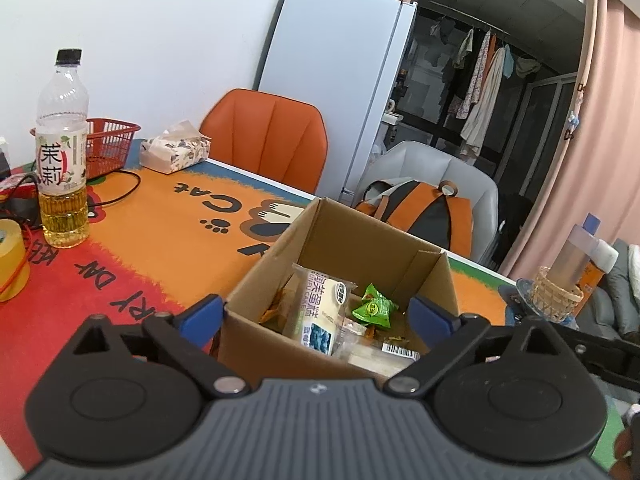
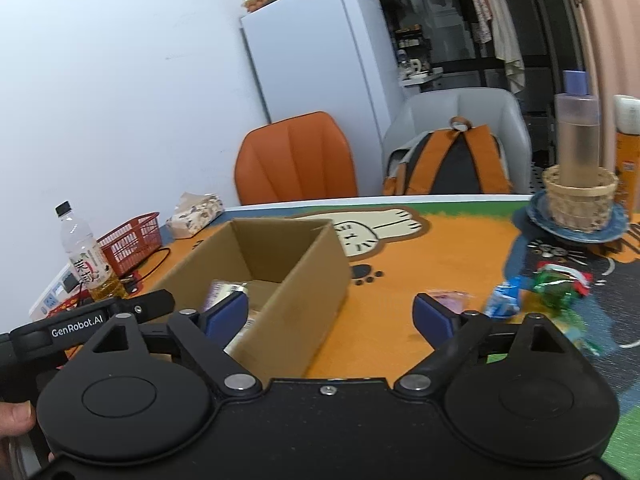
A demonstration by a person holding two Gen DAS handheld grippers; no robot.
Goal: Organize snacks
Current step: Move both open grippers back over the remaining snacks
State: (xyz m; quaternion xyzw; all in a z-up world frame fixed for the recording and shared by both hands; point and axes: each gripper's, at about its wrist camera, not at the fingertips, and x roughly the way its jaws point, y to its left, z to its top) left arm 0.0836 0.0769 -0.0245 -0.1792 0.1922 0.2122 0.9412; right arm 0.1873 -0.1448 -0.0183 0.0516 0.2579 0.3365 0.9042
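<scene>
An open cardboard box stands on the orange tablecloth and holds several snacks: a white cake packet, a green wrapped sweet and clear packets. My left gripper is open at the box's near wall, one blue pad on each side of the near corner, and nothing is held. In the right wrist view the same box lies left of centre. My right gripper is open astride the box's right wall and grips nothing. Loose snacks in blue, green and red wrappers lie on the cloth to the right.
A tea bottle, a yellow tape roll, a red basket, a tissue pack and cables occupy the left. A wicker holder with a tall bottle stands at the right. Two chairs and a backpack line the far edge.
</scene>
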